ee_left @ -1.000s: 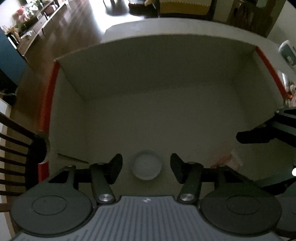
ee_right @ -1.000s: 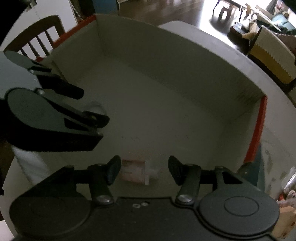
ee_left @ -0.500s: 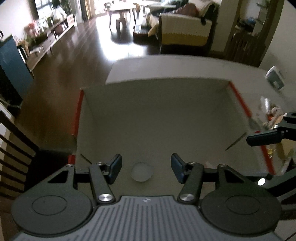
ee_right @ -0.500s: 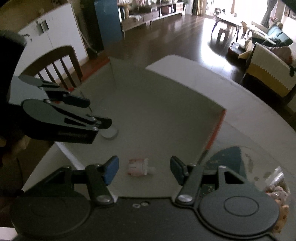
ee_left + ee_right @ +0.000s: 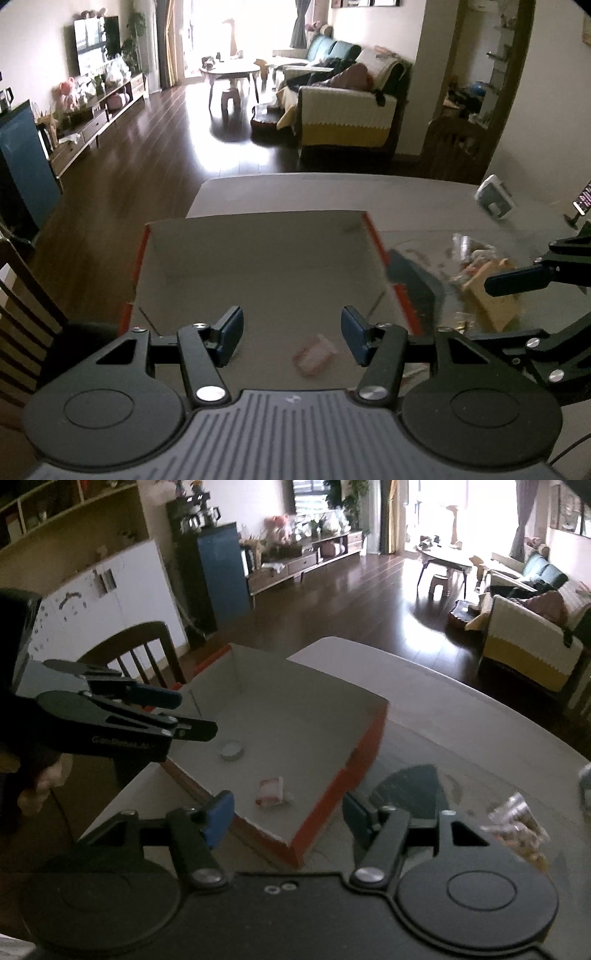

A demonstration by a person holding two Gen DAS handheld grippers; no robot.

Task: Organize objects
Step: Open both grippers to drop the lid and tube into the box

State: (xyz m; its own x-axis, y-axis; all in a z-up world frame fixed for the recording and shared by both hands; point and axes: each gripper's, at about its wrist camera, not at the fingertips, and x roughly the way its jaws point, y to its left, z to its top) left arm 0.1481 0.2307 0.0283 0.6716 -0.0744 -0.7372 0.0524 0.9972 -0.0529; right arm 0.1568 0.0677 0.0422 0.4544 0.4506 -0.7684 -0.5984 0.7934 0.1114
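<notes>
Two items were seen lying loose on the floor of the box: a small pink-and-white packet near the front wall, and a shallow white round lid further left, well apart from it. In the left wrist view only the packet was visible, framed between the left gripper's fingers but well below them, not touched.

The left gripper was held wide open and empty above the box's near edge. The right gripper was likewise spread wide with nothing between the pads, raised over the box's front corner. Judged: both tools were positioned clear of the box so more items could be fetched; the sorting looked only partly done.

The box was read as cardboard: matte grey-white inner faces, low straight walls, red-orange outer skin showing along the edges. It was set on a pale table with a smooth surface. The finger pads were blue and flat, on black linkage arms.

To the right of the box, a glossy clear-wrapped bundle of beige pieces was left on the table; contents were too blurred to identify. It was judged a likely next candidate, and slippery to grip.
</notes>
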